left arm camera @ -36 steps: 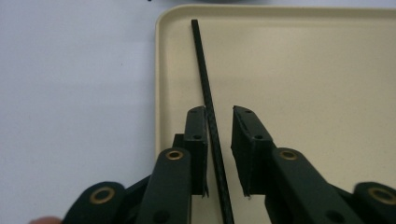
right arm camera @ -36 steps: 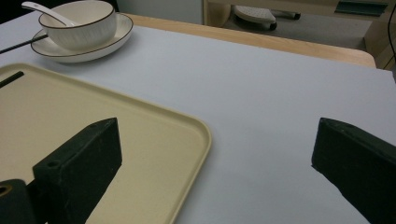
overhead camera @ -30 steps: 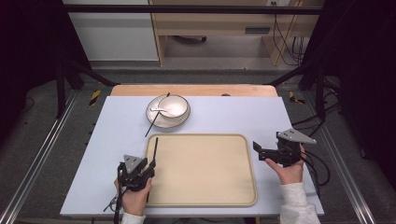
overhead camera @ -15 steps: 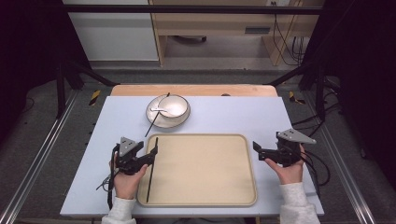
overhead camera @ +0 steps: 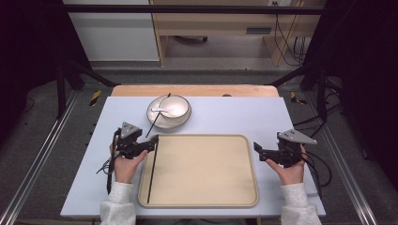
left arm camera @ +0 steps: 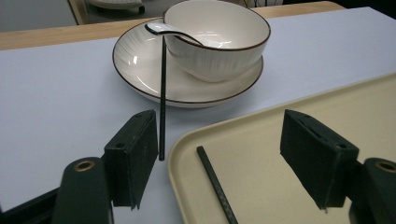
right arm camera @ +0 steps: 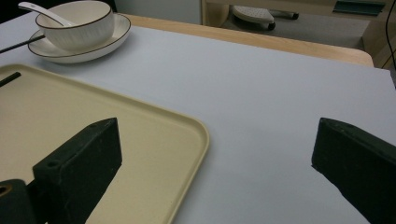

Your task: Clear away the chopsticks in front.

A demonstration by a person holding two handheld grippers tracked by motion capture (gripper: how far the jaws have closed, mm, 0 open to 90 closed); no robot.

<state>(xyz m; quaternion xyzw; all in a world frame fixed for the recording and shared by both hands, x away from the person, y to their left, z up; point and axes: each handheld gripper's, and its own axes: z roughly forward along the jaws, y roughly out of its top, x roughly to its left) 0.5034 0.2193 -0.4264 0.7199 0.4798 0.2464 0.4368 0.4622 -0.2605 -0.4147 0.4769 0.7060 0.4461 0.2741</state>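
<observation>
The left tongs point(overhead camera: 149, 144) have just been spreading, and nothing sits between their pads. Just ahead of them, a thin black chopstick point(overhead camera: 151, 171) lies along the left edge of the beige rectangular plastic tray point(overhead camera: 206, 199). The left gripper view shows what the high view blurs: a second black chopstick point(left arm camera: 162, 93) leans from the pale blue desk point(overhead camera: 234, 115) beside the left pad up onto the white dark-rimmed plate point(left arm camera: 140, 70). On that plate, beyond the tongs, stands a white ribbed bowl point(left arm camera: 219, 42) holding a white spoon point(left arm camera: 163, 29). The right tongs point(overhead camera: 259, 149) are spread wide and empty, straddling the tray's right edge and bare desk.
</observation>
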